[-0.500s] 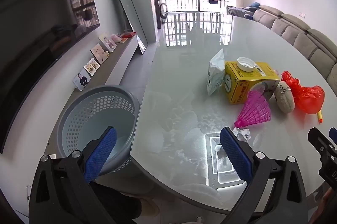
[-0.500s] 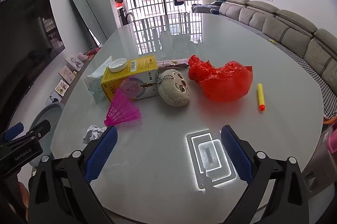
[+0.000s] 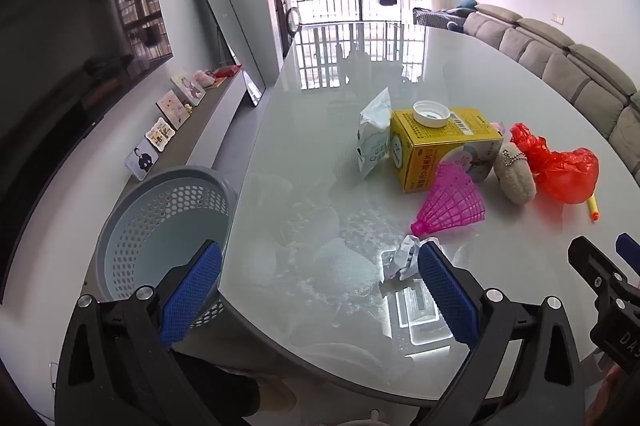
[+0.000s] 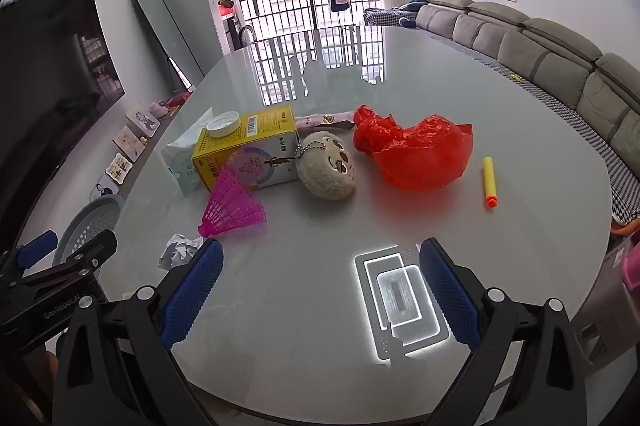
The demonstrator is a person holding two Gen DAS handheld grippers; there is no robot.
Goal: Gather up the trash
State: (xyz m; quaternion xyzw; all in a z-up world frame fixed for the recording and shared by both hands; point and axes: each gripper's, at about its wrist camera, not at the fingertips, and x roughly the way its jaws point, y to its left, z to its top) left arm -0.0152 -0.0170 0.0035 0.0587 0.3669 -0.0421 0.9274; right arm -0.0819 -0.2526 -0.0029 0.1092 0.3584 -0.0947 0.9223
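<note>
Both tools are spread wide, nothing in either: left tool (image 3: 318, 290) lower centre, right tool (image 4: 318, 290) too. Crumpled paper (image 3: 405, 258) sits by the left tool's right pad, grey basket (image 3: 168, 226) lower left off the worktop (image 3: 320, 129).

Both wrist views tilt down over table (image 3: 360, 97); share clutter.

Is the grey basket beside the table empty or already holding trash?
Empty as far as visible: the basket's perforated wall and pale floor show bare, though the left gripper's finger hides its near part.
</note>
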